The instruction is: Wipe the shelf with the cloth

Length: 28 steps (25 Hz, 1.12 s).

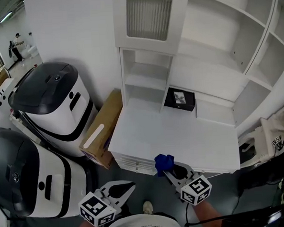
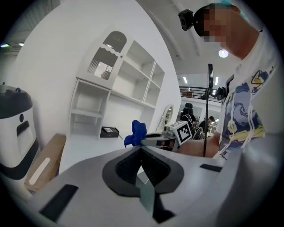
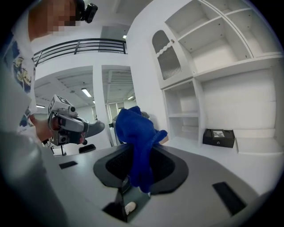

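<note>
While the wiping is not yet under way, the step in hand looks like bringing the cloth (image 1: 163, 162) up to the shelf (image 1: 145, 81). At far left stand two white-and-black machines (image 1: 55, 99), and a cardboard box (image 1: 103, 129) sits between them and the shelf. The left hand-held gripper (image 1: 128, 186) hangs low in front of the person, its jaws pressed together with nothing between them. To its right, the right hand-held gripper (image 1: 170, 170) is clamped on the blue cloth, which bunches up above the jaws at the front edge of the shelf's broad white surface (image 1: 181, 132); whether it touches I cannot tell. A small black box (image 1: 179, 99) sits at the back of that surface. The next move, I judge, calls for lifting the cloth over the edge, pressing it flat on the surface and sweeping across, steering round the black box.
</note>
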Motion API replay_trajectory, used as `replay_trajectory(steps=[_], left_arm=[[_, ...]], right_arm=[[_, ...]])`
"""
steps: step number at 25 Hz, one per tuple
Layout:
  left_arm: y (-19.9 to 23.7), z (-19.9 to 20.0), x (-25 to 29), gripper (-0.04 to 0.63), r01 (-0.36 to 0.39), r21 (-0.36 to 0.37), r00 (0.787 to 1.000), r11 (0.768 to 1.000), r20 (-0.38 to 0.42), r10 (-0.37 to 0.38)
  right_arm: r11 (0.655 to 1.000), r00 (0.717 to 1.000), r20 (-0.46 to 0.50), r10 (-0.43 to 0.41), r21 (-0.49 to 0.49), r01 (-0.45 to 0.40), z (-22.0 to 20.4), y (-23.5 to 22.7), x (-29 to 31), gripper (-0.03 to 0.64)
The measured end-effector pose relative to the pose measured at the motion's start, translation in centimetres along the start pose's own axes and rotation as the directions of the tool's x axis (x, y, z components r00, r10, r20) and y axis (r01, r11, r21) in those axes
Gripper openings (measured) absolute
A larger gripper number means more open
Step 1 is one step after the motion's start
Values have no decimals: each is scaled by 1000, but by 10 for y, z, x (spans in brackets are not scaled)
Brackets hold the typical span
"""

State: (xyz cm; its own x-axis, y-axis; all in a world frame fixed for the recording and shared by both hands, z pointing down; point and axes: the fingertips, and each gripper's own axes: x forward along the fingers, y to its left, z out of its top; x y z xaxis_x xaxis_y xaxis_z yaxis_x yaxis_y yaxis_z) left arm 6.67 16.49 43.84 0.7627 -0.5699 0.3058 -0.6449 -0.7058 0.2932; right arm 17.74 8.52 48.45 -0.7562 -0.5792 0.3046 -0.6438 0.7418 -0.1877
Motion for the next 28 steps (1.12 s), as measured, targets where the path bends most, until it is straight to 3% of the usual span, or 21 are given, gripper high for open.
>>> replay_trajectory(steps=[10,16,21,28], left_arm=[[109,51,-5,12,151,104,989,983,-15,-150],[153,64,-24,12,208,149,978,967,-38,-205],[179,80,-25,12,191,136,981,972,-2,-192],[204,111,-27,12,98,114,993,989,56,-105]], right_arm=[[984,983,87,-164,-54,169,86,-29,113,120],[969,965,151,-216,-86,231,139,-38,192,120],[958,957,189,-220,-144,248,191,-59,252,120],[934,941,273,-200,-237,267,278,-93,326,120]])
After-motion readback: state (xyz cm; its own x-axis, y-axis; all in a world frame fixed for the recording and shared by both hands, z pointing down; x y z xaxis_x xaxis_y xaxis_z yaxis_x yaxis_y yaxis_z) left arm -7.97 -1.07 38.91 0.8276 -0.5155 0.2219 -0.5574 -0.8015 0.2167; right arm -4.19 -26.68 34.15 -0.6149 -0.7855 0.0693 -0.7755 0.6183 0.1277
